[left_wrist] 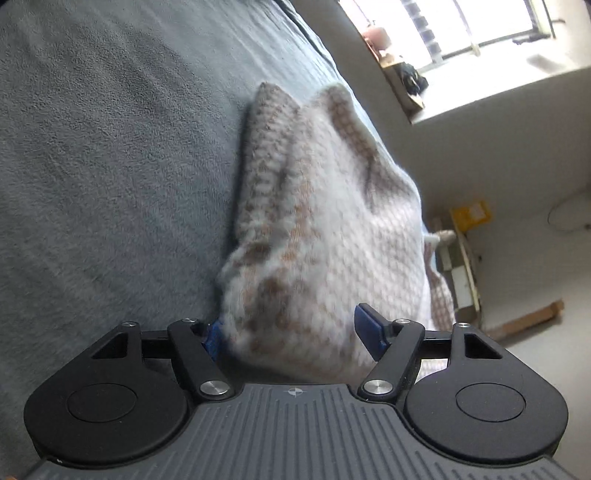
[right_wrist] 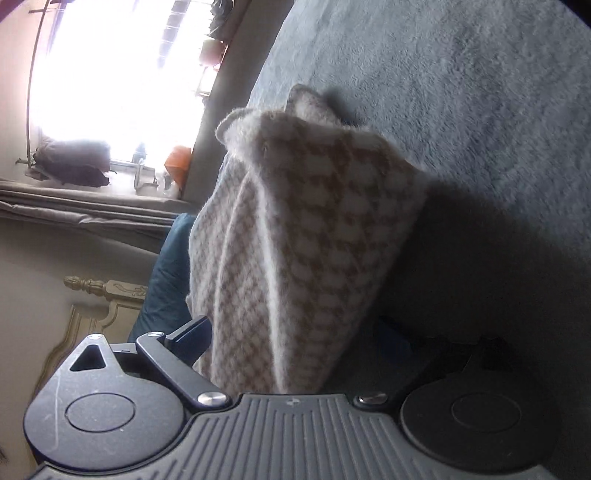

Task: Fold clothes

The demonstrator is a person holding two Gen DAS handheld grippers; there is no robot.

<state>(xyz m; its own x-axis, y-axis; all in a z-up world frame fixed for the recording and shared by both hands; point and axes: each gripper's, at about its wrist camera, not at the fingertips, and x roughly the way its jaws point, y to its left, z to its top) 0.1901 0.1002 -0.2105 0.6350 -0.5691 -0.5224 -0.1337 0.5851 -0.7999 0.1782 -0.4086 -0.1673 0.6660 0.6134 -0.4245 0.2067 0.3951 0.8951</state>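
Observation:
A fuzzy white-and-tan checked knit garment [left_wrist: 325, 229] lies bunched on the grey fleece bed cover [left_wrist: 110, 166], near its edge. My left gripper [left_wrist: 291, 334] stands open with its blue pads wide apart. The garment's near end fills the gap between them, and the left pad [left_wrist: 212, 338] is partly hidden by fabric. In the right wrist view the same garment [right_wrist: 306, 229] rises in folds over the bed cover [right_wrist: 480, 110]. My right gripper [right_wrist: 291, 343] is also open and straddles the garment's near end. Its right finger sits in deep shadow.
The bed edge runs beside the garment, with floor and a wooden strip [left_wrist: 528, 317] beyond. A bright window [left_wrist: 461, 29] and a sill with small items are at the far end. A blue cushion [right_wrist: 166, 273] and a carved headboard [right_wrist: 99, 295] are near the right gripper.

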